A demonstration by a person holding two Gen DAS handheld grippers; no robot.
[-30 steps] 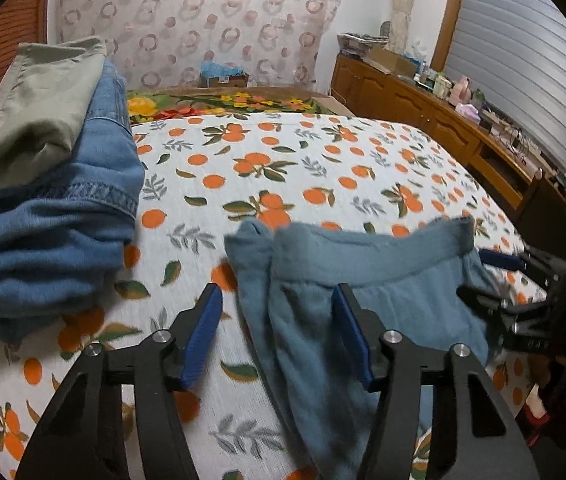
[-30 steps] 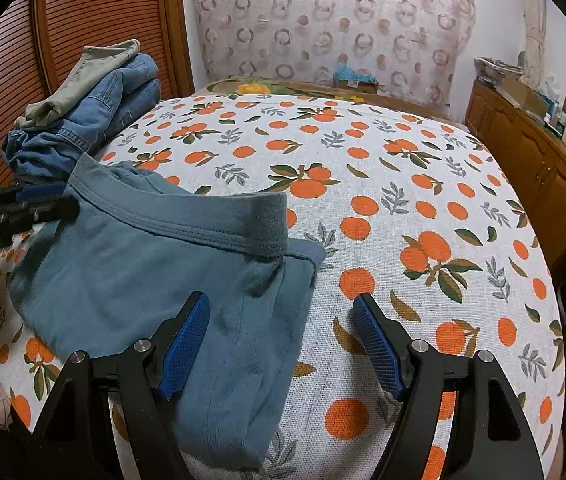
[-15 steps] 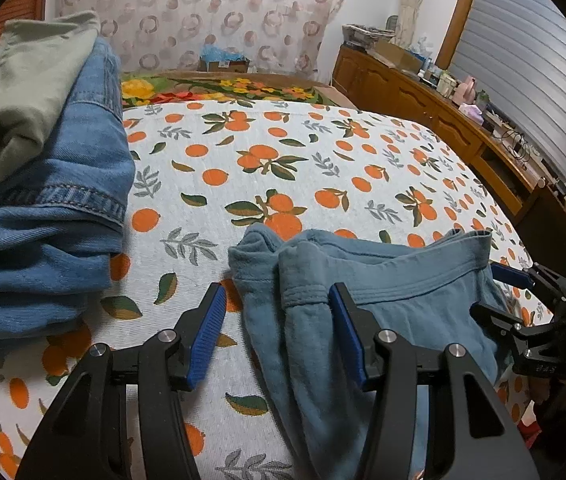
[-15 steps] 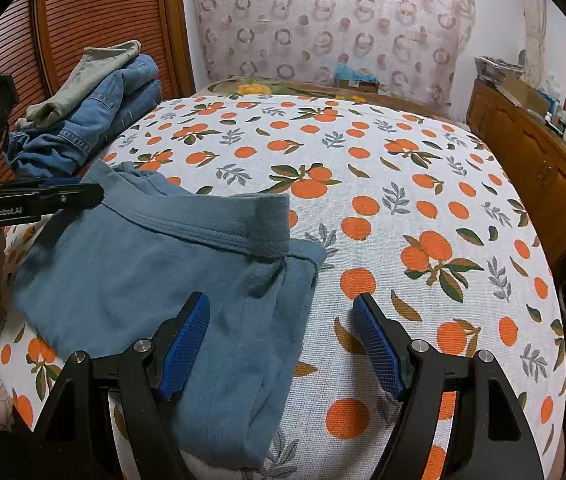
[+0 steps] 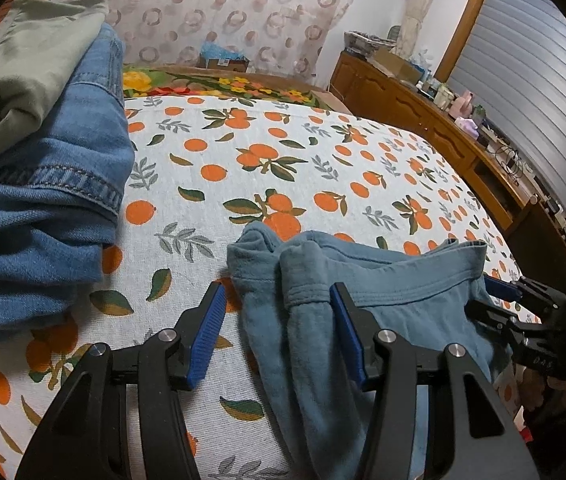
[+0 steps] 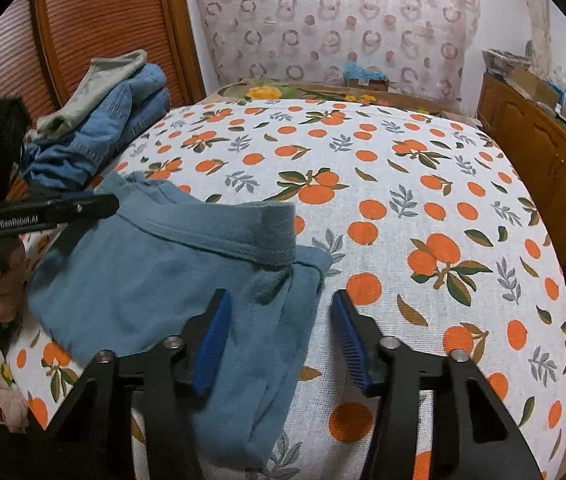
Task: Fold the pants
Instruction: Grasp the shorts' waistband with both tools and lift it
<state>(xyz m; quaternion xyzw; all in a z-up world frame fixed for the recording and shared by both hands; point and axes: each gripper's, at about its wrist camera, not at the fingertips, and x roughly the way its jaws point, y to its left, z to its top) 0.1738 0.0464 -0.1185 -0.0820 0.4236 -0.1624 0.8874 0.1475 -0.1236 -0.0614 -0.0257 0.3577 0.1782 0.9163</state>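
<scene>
Blue-grey pants (image 6: 151, 280) lie waistband across the bed (image 6: 423, 200), legs hanging toward the cameras, between the unclosed left gripper (image 5: 279, 332) and the closing right gripper (image 6: 279, 332).

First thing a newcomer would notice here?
The orange-print bedspread fills both views. At its near edge lie the blue-grey pants, waistband across the bed; the left tool and right tool each straddle one end of them, pads not yet pressing. A stack of folded jeans under a grey-green garment sits at the bed's left side.

1 teal pants (image 6: 155, 280), 2 jeans (image 5: 43, 208), 1 green garment (image 5: 23, 64), 2 grippers.
</scene>
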